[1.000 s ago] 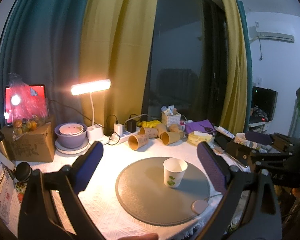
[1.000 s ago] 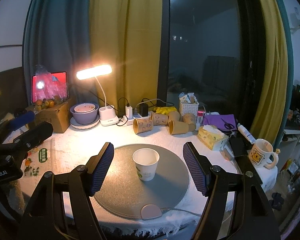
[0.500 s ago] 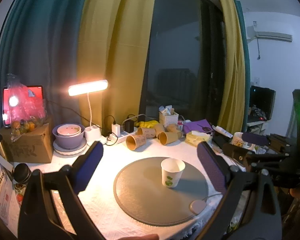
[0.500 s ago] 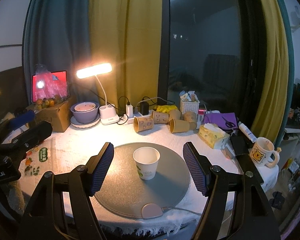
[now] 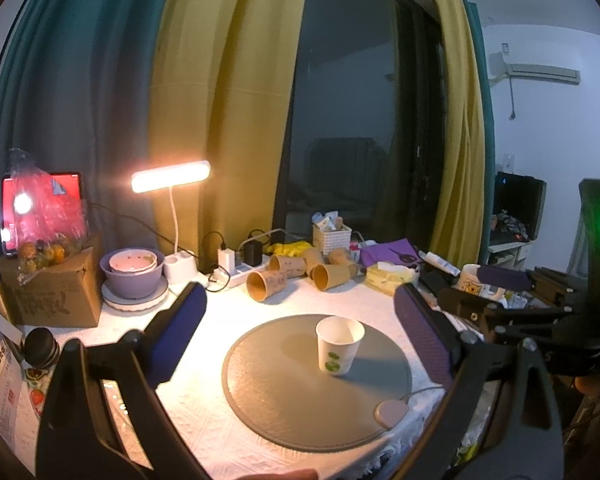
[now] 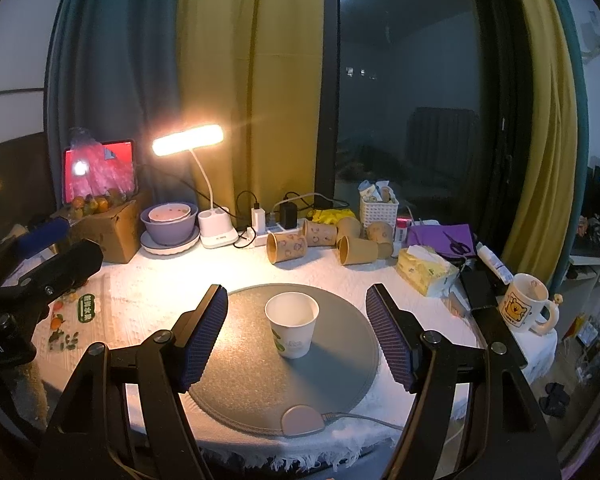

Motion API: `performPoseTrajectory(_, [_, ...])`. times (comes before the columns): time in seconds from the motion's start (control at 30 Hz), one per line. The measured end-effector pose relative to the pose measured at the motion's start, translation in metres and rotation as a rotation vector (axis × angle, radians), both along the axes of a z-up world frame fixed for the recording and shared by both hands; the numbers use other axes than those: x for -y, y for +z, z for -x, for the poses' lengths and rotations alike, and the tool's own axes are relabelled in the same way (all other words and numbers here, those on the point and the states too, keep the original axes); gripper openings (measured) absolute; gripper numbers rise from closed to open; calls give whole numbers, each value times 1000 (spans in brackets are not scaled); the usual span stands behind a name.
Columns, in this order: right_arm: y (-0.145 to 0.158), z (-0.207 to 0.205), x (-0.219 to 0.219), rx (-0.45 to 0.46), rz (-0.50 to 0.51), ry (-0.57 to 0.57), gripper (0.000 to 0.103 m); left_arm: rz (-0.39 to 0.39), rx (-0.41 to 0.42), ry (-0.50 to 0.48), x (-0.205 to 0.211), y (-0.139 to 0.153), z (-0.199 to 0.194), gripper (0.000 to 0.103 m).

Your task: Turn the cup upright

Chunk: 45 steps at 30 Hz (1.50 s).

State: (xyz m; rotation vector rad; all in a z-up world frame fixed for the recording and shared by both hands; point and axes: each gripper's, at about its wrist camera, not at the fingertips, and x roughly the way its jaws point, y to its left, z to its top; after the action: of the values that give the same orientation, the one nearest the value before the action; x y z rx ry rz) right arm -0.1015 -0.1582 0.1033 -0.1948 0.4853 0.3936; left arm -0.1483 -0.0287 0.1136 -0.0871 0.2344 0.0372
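A white paper cup (image 5: 339,345) with a green print stands upright, mouth up, on a round grey mat (image 5: 292,392). It also shows in the right wrist view (image 6: 292,324) on the mat (image 6: 240,384). My left gripper (image 5: 300,320) is open and empty, held back from the cup and above the table. My right gripper (image 6: 296,320) is open and empty, its fingers apart on either side of the cup in the view, nearer than the cup. Neither touches the cup.
Several brown paper cups (image 6: 288,246) lie on their sides behind the mat. A lit desk lamp (image 6: 188,140), purple bowls (image 6: 170,222), a cardboard box (image 6: 108,232), a tissue pack (image 6: 426,270), a bear mug (image 6: 524,308) and a white basket (image 6: 378,208) ring the table. A pink puck (image 6: 302,420) with a cable sits at the mat's front edge.
Both grippers have drawn slightly back and up from the cup. The cup stays upright on the mat. The jaws stay open.
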Motion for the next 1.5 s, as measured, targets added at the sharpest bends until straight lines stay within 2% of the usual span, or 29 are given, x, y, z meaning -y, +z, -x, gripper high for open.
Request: performPoseTrajectory(1.5, [0,-1,1,-2,0,0,75,5,1,4,3,-1,2,96])
